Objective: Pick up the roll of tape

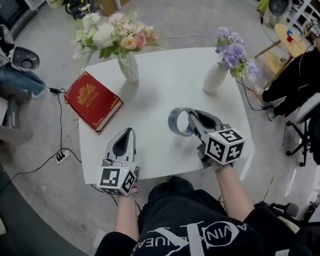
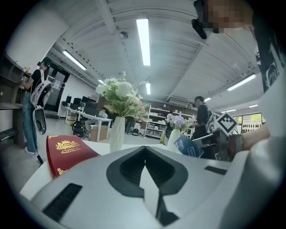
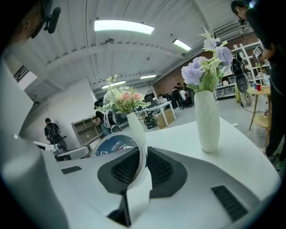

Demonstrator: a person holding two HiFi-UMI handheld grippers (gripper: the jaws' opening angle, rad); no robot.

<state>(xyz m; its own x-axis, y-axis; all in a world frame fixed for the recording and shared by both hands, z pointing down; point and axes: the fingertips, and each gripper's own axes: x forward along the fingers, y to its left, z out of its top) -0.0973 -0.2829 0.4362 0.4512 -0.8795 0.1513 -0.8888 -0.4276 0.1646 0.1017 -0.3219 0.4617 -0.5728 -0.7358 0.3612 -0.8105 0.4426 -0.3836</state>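
Observation:
My right gripper (image 1: 191, 114) is shut on the roll of tape (image 1: 177, 122), a grey ring with a blue printed core, and holds it on edge above the white table (image 1: 162, 91). In the right gripper view the ring's thin wall (image 3: 141, 163) sits pinched between the two dark pads, and the blue core (image 3: 114, 145) shows to the left. My left gripper (image 1: 128, 132) hovers over the table's front left part, shut with nothing in it (image 2: 144, 150). From the left gripper view the tape (image 2: 187, 146) shows at the right, in the right gripper.
A red book (image 1: 93, 99) lies at the table's left edge. A white vase of pink and white flowers (image 1: 127, 66) stands at the back, and a white vase of purple flowers (image 1: 215, 77) at the back right. Chairs, cables and people surround the table.

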